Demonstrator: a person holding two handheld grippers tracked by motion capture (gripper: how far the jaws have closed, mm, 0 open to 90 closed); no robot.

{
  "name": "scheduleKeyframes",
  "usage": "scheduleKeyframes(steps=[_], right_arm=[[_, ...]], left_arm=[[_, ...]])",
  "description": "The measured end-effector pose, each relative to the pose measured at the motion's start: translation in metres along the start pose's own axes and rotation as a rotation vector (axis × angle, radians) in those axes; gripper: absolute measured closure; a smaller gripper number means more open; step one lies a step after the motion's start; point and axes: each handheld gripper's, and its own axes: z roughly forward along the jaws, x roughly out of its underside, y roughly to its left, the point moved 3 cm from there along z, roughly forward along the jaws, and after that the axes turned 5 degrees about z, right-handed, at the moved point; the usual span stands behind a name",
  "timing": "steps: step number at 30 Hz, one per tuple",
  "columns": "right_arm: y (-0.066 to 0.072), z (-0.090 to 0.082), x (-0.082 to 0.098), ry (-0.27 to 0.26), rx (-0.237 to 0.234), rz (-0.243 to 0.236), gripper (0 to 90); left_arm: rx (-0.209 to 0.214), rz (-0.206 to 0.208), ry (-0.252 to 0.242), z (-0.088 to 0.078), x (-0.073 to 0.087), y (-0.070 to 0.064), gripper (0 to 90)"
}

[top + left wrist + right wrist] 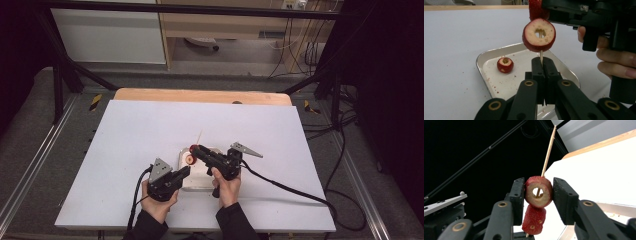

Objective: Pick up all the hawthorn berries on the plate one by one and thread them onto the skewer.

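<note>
You have two tongs in play, one in each hand: the left tongs point(183, 173) and the right tongs point(196, 149). There is one wooden skewer point(548, 148). Red fruit pieces come to three: two threaded on the skewer, namely a hollowed ring point(539, 192) and a second piece point(534, 219) just beside it on the same stick, plus one loose piece point(505, 64) lying in the tray. You have one metal tray point(483, 58), dotted with small red crumbs too many and too fine to count. It sits on one white tabletop point(140, 130). Two hands show in the high view.
</note>
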Motion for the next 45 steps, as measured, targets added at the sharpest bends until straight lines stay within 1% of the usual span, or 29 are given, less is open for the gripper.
scheduleKeyframes(steps=[1, 3, 4, 5, 7, 9, 11, 13, 16, 19, 20, 21, 22, 24, 26, 28, 30, 31, 32, 33, 34, 35, 36, 40, 41, 43, 44, 45], right_arm=[[0.001, -0.001, -0.001, -0.001, 0.006, -0.003, 54.0], [0.001, -0.003, -0.005, 0.008, 0.035, -0.038, 45.6], [0.001, -0.004, -0.007, 0.022, 0.046, -0.051, 42.0], [0.001, -0.005, -0.008, 0.034, 0.059, -0.075, 38.0], [0.0, -0.006, -0.012, 0.074, 0.087, -0.112, 31.6], [-0.002, -0.008, -0.013, 0.129, 0.108, -0.153, 26.2], [-0.005, -0.01, -0.013, 0.193, 0.144, -0.196, 22.4], [-0.008, -0.012, -0.013, 0.248, 0.178, -0.244, 19.7], [-0.012, -0.013, -0.013, 0.323, 0.222, -0.287, 16.5], [-0.013, -0.011, -0.014, 0.42, 0.271, -0.341, 13.5], [-0.012, -0.008, -0.014, 0.452, 0.285, -0.356, 13.0], [-0.011, -0.005, -0.015, 0.485, 0.287, -0.362, 12.5], [-0.01, -0.002, -0.016, 0.511, 0.291, -0.367, 12.2], [-0.008, 0.005, -0.018, 0.559, 0.304, -0.369, 12.3], [-0.008, 0.012, -0.022, 0.605, 0.324, -0.401, 13.2], [-0.008, 0.018, -0.024, 0.661, 0.352, -0.425, 14.0], [-0.008, 0.025, -0.026, 0.721, 0.377, -0.445, 16.1], [-0.009, 0.028, -0.026, 0.749, 0.389, -0.455, 17.1], [-0.01, 0.032, -0.027, 0.779, 0.402, -0.466, 18.4], [-0.011, 0.036, -0.028, 0.806, 0.419, -0.468, 19.9], [-0.012, 0.041, -0.028, 0.826, 0.429, -0.48, 21.5], [-0.013, 0.045, -0.028, 0.846, 0.438, -0.482, 23.2], [-0.014, 0.05, -0.028, 0.863, 0.437, -0.482, 24.6], [-0.019, 0.069, -0.027, 0.922, 0.454, -0.466, 30.2], [-0.02, 0.073, -0.026, 0.936, 0.456, -0.475, 31.8], [-0.021, 0.082, -0.024, 0.959, 0.46, -0.461, 34.5], [-0.022, 0.085, -0.024, 0.976, 0.463, -0.475, 36.3], [-0.023, 0.089, -0.023, 0.991, 0.469, -0.479, 37.6]], left_arm=[[0.002, 0.002, 0.001, -0.002, 0.0, 0.002, 88.8], [-0.001, 0.027, 0.007, -0.006, 0.001, 0.006, 88.7], [0.0, 0.037, 0.013, -0.009, 0.002, 0.009, 88.7], [0.004, 0.041, 0.016, -0.012, 0.003, 0.012, 88.7], [0.01, 0.054, 0.027, -0.018, 0.006, 0.019, 88.7], [0.014, 0.071, 0.043, -0.025, 0.009, 0.027, 88.6], [0.02, 0.081, 0.061, -0.031, 0.013, 0.036, 88.6], [0.017, 0.086, 0.078, -0.038, 0.017, 0.043, 88.6], [0.012, 0.108, 0.113, -0.046, 0.024, 0.053, 88.6], [0.012, 0.115, 0.147, -0.053, 0.031, 0.059, 88.6], [0.017, 0.119, 0.161, -0.055, 0.033, 0.061, 88.5], [0.021, 0.122, 0.167, -0.056, 0.034, 0.062, 88.5], [0.02, 0.127, 0.172, -0.057, 0.036, 0.062, 88.5], [0.033, 0.133, 0.192, -0.058, 0.038, 0.064, 88.5], [0.04, 0.141, 0.205, -0.058, 0.041, 0.065, 88.5], [0.042, 0.144, 0.216, -0.058, 0.043, 0.067, 88.4], [0.031, 0.147, 0.225, -0.058, 0.045, 0.071, 88.4], [0.041, 0.144, 0.229, -0.057, 0.045, 0.072, 88.5], [0.041, 0.147, 0.23, -0.057, 0.046, 0.072, 88.4], [0.037, 0.154, 0.23, -0.057, 0.046, 0.072, 88.4], [0.041, 0.156, 0.232, -0.057, 0.046, 0.072, 88.4], [0.041, 0.157, 0.234, -0.057, 0.046, 0.072, 88.4], [0.037, 0.161, 0.237, -0.056, 0.046, 0.072, 88.4], [0.033, 0.153, 0.243, -0.055, 0.048, 0.074, 88.4], [0.031, 0.152, 0.242, -0.055, 0.048, 0.075, 88.4], [0.028, 0.149, 0.244, -0.055, 0.048, 0.076, 88.4], [0.026, 0.149, 0.243, -0.055, 0.048, 0.076, 88.4], [0.024, 0.15, 0.244, -0.055, 0.048, 0.077, 88.4]])
